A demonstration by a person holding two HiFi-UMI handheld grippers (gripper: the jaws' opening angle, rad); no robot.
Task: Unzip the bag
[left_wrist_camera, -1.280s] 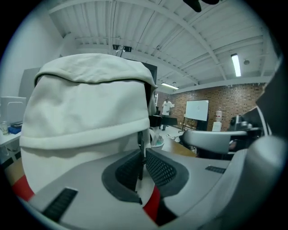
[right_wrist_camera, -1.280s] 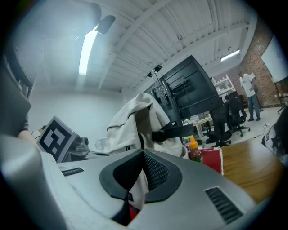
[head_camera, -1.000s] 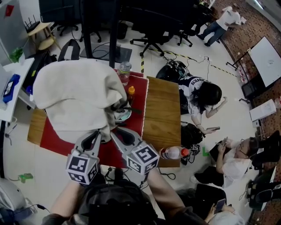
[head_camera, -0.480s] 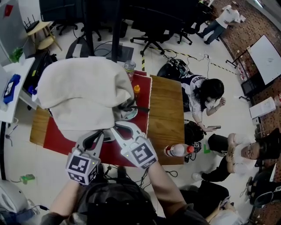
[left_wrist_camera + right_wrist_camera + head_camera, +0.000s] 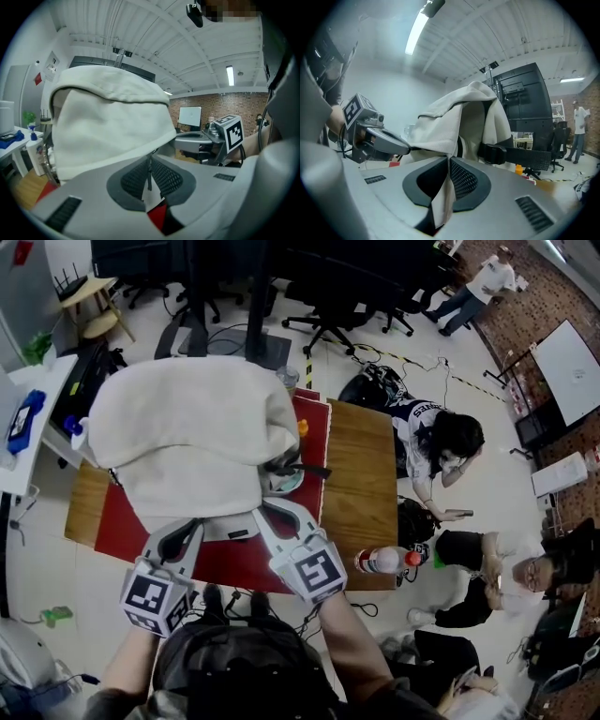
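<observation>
Your left claw (image 5: 150,159) is clamped on what looks like the zipper pull (image 5: 149,174) of the bag (image 5: 108,126). Your right claw (image 5: 449,159) has just closed on a fabric fold (image 5: 443,201), likely to brace the cloth against that tug.

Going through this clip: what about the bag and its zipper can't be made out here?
Zipper line: head view, hidden under the bag's slumped top; how far open cannot be told.
Dark strip pinched in the left gripper: left gripper view, too thin and blurred to confirm as the zipper pull.
Bowl: head view, mostly covered by the bag.
Bottle: head view, only its top shows behind the bag.
</observation>
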